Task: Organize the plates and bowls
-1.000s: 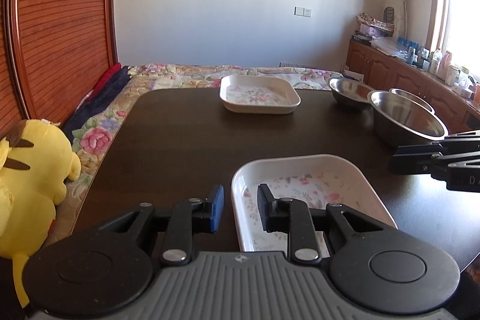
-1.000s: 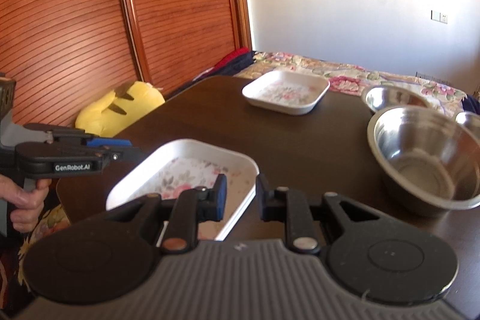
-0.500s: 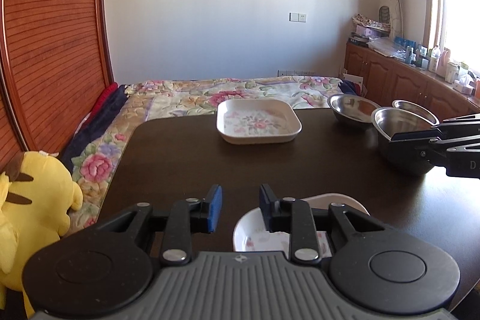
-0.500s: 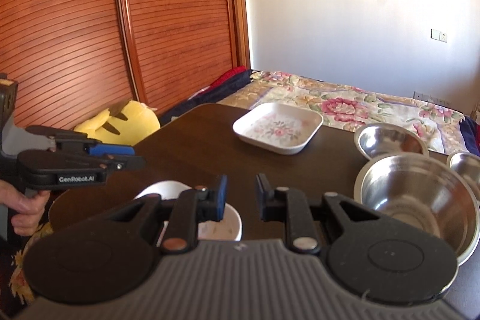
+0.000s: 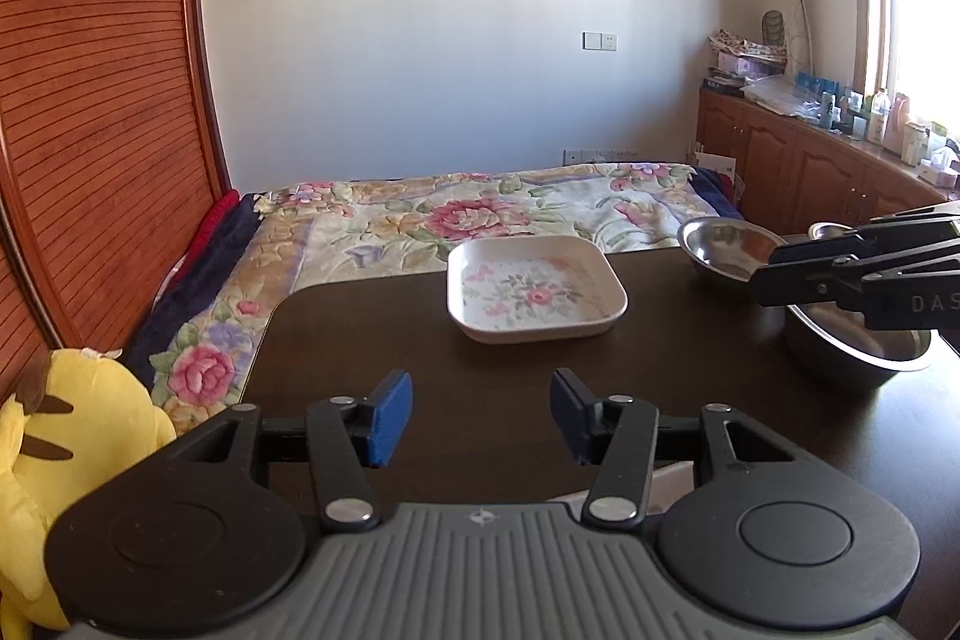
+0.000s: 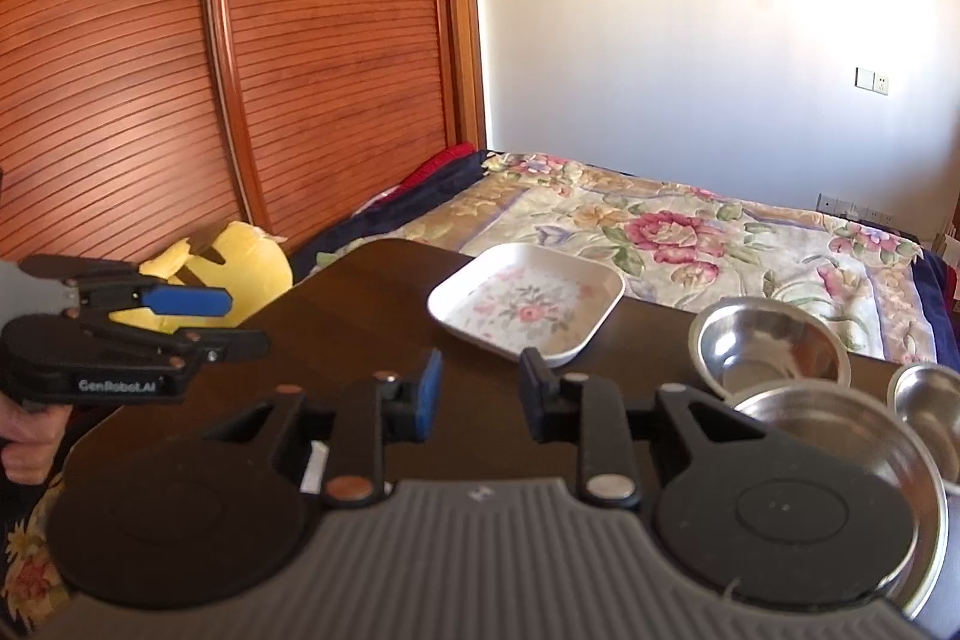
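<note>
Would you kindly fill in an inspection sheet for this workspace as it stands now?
Surface: dark table, bare in the middle.
Job's things: floral square plate at the far edge; three steel bowls grouped on the right; a white dish edge shows below the left gripper.
Clutter: nothing seen on the table.
Grippers: left gripper and right gripper both opening, nothing between the jaws.
Cables: nothing seen.
Surroundings: floral bedspread, yellow plush toy, slatted wooden doors, cabinets under a window.

The dark brown wooden desk looks smooth with a faint sheen. The white square floral dish is glossy, and the round steel bowls are polished and reflective.
</note>
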### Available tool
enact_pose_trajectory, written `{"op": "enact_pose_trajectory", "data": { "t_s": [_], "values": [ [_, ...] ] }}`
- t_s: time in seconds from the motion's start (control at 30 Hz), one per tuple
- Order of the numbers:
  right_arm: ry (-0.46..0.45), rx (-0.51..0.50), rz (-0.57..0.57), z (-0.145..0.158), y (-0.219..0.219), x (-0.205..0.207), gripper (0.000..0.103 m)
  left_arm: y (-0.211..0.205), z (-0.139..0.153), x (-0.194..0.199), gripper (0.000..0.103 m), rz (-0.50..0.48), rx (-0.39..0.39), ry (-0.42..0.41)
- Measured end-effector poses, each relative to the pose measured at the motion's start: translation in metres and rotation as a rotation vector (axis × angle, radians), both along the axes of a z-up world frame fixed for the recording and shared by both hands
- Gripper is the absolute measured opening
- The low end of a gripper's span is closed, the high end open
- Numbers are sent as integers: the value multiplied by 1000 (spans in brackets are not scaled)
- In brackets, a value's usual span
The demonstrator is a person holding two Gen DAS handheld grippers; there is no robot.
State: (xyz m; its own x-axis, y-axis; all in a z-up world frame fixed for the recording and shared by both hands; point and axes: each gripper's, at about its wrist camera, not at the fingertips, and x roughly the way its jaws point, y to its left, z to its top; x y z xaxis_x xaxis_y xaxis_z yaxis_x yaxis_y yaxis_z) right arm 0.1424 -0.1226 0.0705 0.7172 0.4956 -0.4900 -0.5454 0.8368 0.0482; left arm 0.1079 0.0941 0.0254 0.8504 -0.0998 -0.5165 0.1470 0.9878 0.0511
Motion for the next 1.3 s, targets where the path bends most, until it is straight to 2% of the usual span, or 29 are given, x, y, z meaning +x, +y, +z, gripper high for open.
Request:
{"op": "enact_pose_trajectory", "data": {
  "t_s": [0.23, 0.3, 0.37, 0.43, 0.7, 0.77, 0.83, 0.9, 0.97, 1.1, 1.3],
  "values": [
    [42, -8, -4, 0, 4, 37, 38, -2, 1, 37, 59, -12, 3, 15],
    [57, -12, -13, -1, 4, 48, 50, -2, 1, 49, 62, -20, 0, 22],
    [76, -15, -22, -4, 4, 60, 54, -3, 0, 60, 69, -26, 1, 26],
    [100, -20, -33, -6, 4, 73, 55, -3, -2, 71, 75, -30, 0, 24],
    [203, -35, -52, -18, 9, 119, 57, 2, -15, 115, 76, -46, -23, 65],
    [233, -25, -52, -20, 11, 129, 57, 5, -18, 125, 74, -48, -37, 80],
    [254, -27, -55, -21, 13, 141, 57, 7, -21, 135, 64, -49, -50, 95],
    [270, -32, -59, -23, 15, 148, 57, 9, -25, 143, 59, -49, -54, 104],
    [286, -41, -64, -27, 17, 154, 57, 11, -27, 151, 58, -47, -58, 110],
    [322, -63, -76, -38, 22, 164, 55, 15, -35, 166, 50, -47, -71, 132],
    [374, -72, -96, -48, 25, 175, 51, 15, -45, 184, 46, -52, -81, 156]
  ]
}}
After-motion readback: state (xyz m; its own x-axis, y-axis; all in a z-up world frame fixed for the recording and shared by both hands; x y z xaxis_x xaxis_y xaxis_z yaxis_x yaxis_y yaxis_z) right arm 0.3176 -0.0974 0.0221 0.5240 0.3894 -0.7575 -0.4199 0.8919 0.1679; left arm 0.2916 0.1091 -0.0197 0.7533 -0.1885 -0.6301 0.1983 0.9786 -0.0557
